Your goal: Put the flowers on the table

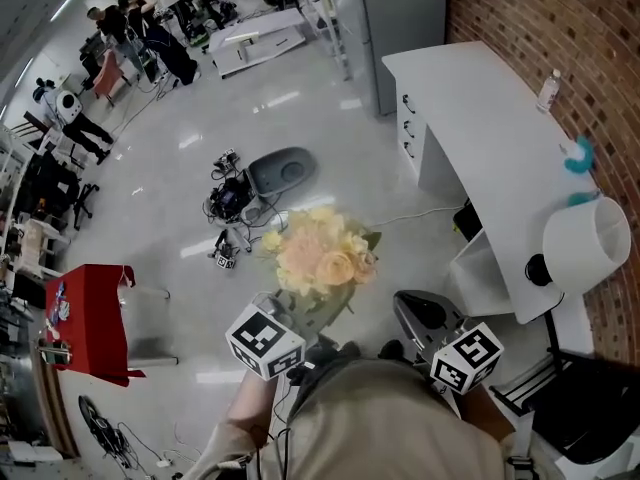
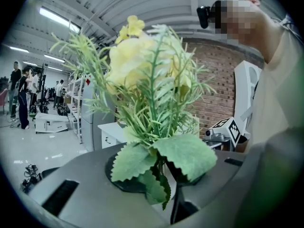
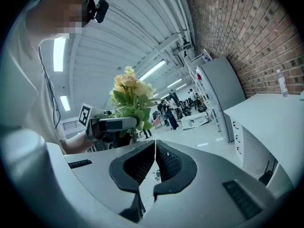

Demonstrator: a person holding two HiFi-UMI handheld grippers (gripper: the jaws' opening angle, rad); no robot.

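Ahead and to the right of your right tongs [image 1: 408, 306] stands the white counter [image 1: 480, 138], set against the brick wall [image 1: 560, 18]. A white lampshade [image 1: 590, 243] sits at its near end, just right of those tongs, and a small bottle [image 1: 548, 90] stands at its far edge. Beyond your left tongs [image 1: 300, 320], a grey disc-shaped device [image 1: 283, 170] and a tangle of cables [image 1: 228, 203] lie on the floor [image 1: 180, 158]. A red-draped stand [image 1: 95, 318] is well off to their left. Your left tongs are clenched on the stems of the flowers [image 1: 320, 253], which rise upright above them, off the counter. Your right tongs are pressed together with nothing in them. In your left gripper view, leaves and blooms hide most of the counter. Your right gripper view shows its top and drawers, with a grey cabinet [image 3: 218, 89] beyond. The floor is pale and glossy, with people far off.
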